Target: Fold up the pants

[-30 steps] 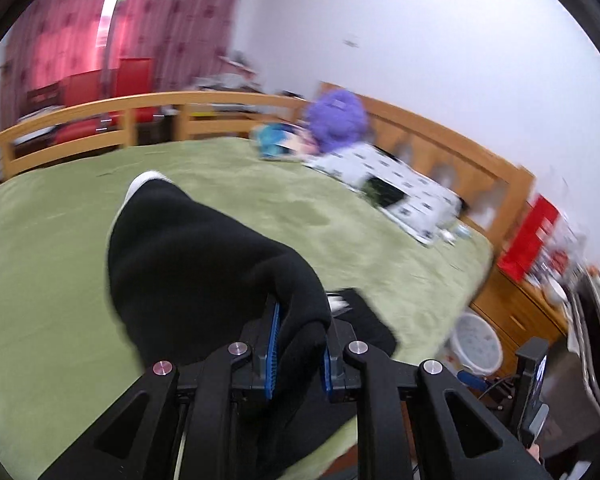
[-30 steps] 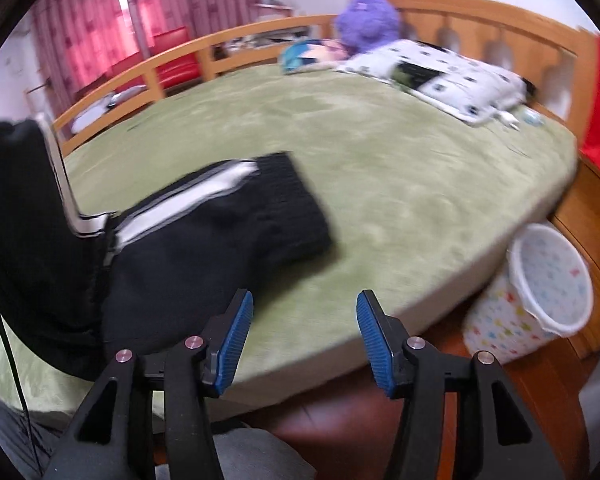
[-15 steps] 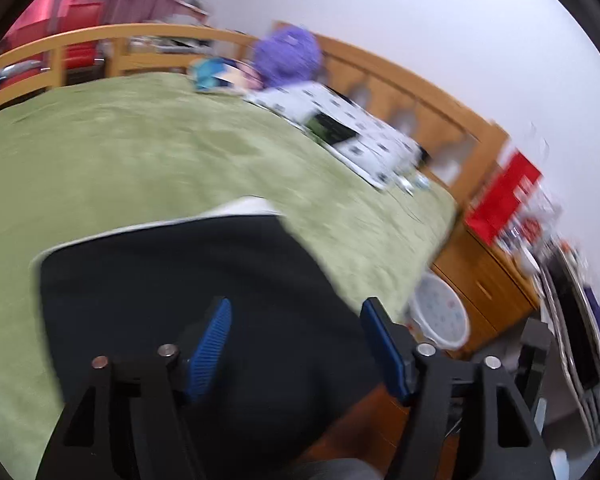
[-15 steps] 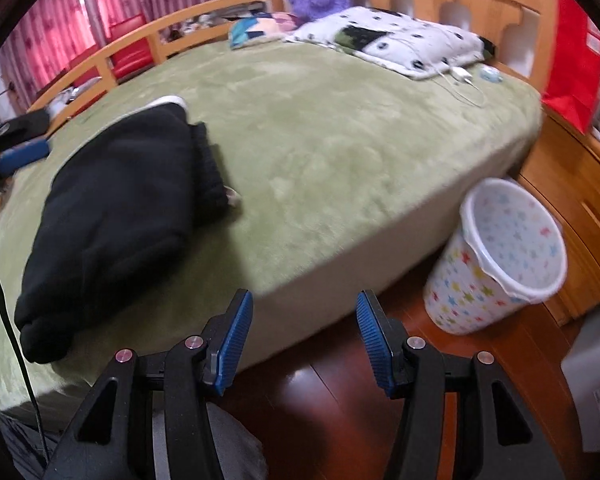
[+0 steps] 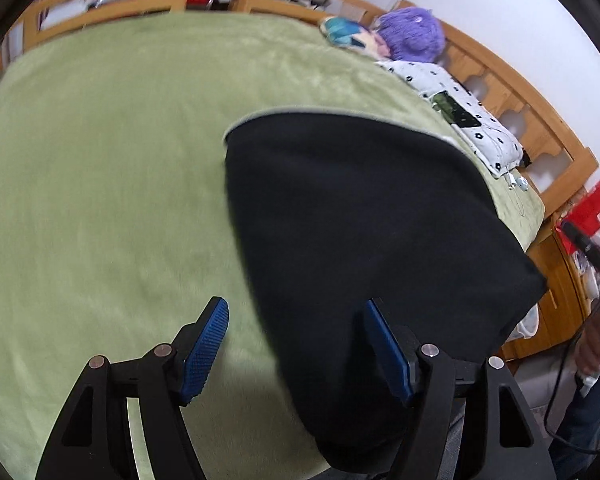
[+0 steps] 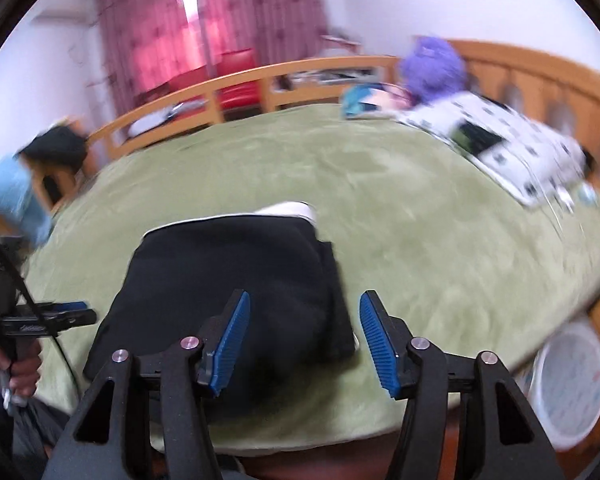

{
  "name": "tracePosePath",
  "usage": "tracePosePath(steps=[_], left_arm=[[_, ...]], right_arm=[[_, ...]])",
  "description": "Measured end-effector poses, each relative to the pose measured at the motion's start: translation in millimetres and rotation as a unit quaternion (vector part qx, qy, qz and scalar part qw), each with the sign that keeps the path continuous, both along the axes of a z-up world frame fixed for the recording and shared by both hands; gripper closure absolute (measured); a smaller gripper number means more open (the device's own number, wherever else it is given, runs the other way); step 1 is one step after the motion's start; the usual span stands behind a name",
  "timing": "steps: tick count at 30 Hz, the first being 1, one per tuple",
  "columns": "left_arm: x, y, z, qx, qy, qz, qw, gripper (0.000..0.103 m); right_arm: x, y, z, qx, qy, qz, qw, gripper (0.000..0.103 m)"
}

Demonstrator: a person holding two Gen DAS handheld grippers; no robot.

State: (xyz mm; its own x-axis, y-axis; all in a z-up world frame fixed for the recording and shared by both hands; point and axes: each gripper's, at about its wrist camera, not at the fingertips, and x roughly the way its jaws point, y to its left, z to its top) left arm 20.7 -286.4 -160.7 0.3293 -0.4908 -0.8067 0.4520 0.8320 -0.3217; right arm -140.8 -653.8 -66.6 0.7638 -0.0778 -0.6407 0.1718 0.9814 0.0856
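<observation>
The black pants (image 5: 364,216) lie folded in a compact stack on the green bed cover, near the bed's front edge. A white stripe shows along the far edge of the stack. In the right wrist view the pants (image 6: 228,276) lie just ahead of the fingers. My left gripper (image 5: 296,344) is open and empty, hovering over the near left edge of the stack. My right gripper (image 6: 304,340) is open and empty above the near right part of the stack. The left gripper also shows at the left of the right wrist view (image 6: 56,316).
The green bed cover (image 5: 100,168) spreads wide to the left. A spotted pillow (image 5: 460,116), a purple plush toy (image 5: 412,32) and a wooden headboard (image 5: 540,120) lie beyond. A white spotted bin (image 6: 568,380) stands on the floor by the bed's right edge.
The left gripper let go of the pants and opened. The pants dropped into a folded stack on the bed. Both grippers swung back over the stack.
</observation>
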Motion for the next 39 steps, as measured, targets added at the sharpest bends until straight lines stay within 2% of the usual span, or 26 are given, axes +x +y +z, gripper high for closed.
tracePosePath(steps=[2, 5, 7, 8, 9, 11, 12, 15, 16, 17, 18, 20, 21, 24, 26, 27, 28, 30, 33, 35, 37, 39], left_arm=[[5, -3, -7, -0.010, 0.013, -0.005, 0.9999, 0.035], [9, -4, -11, -0.018, 0.014, -0.010, 0.9997, 0.034], [13, -4, -10, -0.023, 0.016, -0.017, 0.9995, 0.035], [14, -4, -8, -0.027, 0.013, -0.021, 0.9993, 0.035], [15, -3, -6, -0.029, 0.008, -0.025, 0.9992, 0.035], [19, -4, -5, -0.033, 0.005, -0.035, 0.9988, 0.034], [21, -4, -6, -0.040, 0.009, -0.043, 0.9982, 0.034], [25, -10, -20, -0.048, 0.035, -0.061, 0.9964, 0.034], [26, -10, -24, -0.054, 0.042, -0.061, 0.9958, 0.034], [27, -10, -27, -0.062, 0.050, -0.060, 0.9950, 0.034], [28, -10, -29, -0.070, 0.057, -0.058, 0.9943, 0.034], [26, -7, -27, -0.084, 0.053, -0.058, 0.9934, 0.034], [26, -7, -26, -0.087, 0.047, -0.059, 0.9934, 0.034], [23, -9, -25, -0.083, 0.043, -0.065, 0.9934, 0.034], [22, -11, -26, -0.082, 0.050, -0.063, 0.9933, 0.034], [21, -11, -26, -0.077, 0.050, -0.062, 0.9938, 0.034], [21, -14, -24, -0.074, 0.049, -0.062, 0.9942, 0.034], [17, -12, -16, -0.071, 0.039, -0.065, 0.9946, 0.034], [13, -9, -7, -0.072, 0.032, -0.072, 0.9943, 0.027], [8, -8, -7, -0.076, 0.034, -0.077, 0.9936, 0.027], [-2, -13, -15, -0.067, 0.044, -0.092, 0.9926, 0.027], [-12, -17, -27, -0.061, 0.055, -0.101, 0.9914, 0.026]], right_arm=[[14, -5, 1, 0.012, -0.007, 0.005, 1.000, 0.033], [57, -12, -17, 0.023, 0.024, 0.025, 0.999, 0.032], [87, -20, -31, 0.025, 0.040, 0.021, 0.999, 0.033], [101, -27, -39, 0.044, 0.046, 0.023, 0.998, 0.034], [114, -35, -46, 0.069, 0.056, 0.025, 0.996, 0.040], [141, -49, -62, 0.124, 0.086, 0.045, 0.988, 0.043], [158, -56, -74, 0.149, 0.119, 0.064, 0.980, 0.046], [180, -67, -97, 0.180, 0.154, 0.076, 0.969, 0.048], [182, -67, -98, 0.176, 0.152, 0.082, 0.969, 0.052], [182, -64, -93, 0.165, 0.143, 0.094, 0.971, 0.068], [181, -59, -87, 0.143, 0.136, 0.107, 0.974, 0.079], [179, -47, -65, 0.109, 0.121, 0.132, 0.978, 0.089], [178, -42, -50, 0.101, 0.102, 0.137, 0.980, 0.090], [182, -39, -32, 0.068, 0.067, 0.137, 0.986, 0.090], [196, -44, -54, 0.062, 0.108, 0.124, 0.984, 0.087], [205, -45, -76, 0.054, 0.147, 0.113, 0.981, 0.076], [205, -46, -90, 0.046, 0.167, 0.104, 0.979, 0.069], [194, -58, -85, 0.056, 0.151, 0.084, 0.983, 0.051], [161, -67, -54, 0.061, 0.110, 0.037, 0.991, 0.050], [128, -63, -38, 0.070, 0.082, 0.030, 0.994, 0.050], [106, -53, -39, 0.060, 0.085, 0.038, 0.994, 0.050], [83, -37, -58, 0.022, 0.116, 0.037, 0.992, 0.050]])
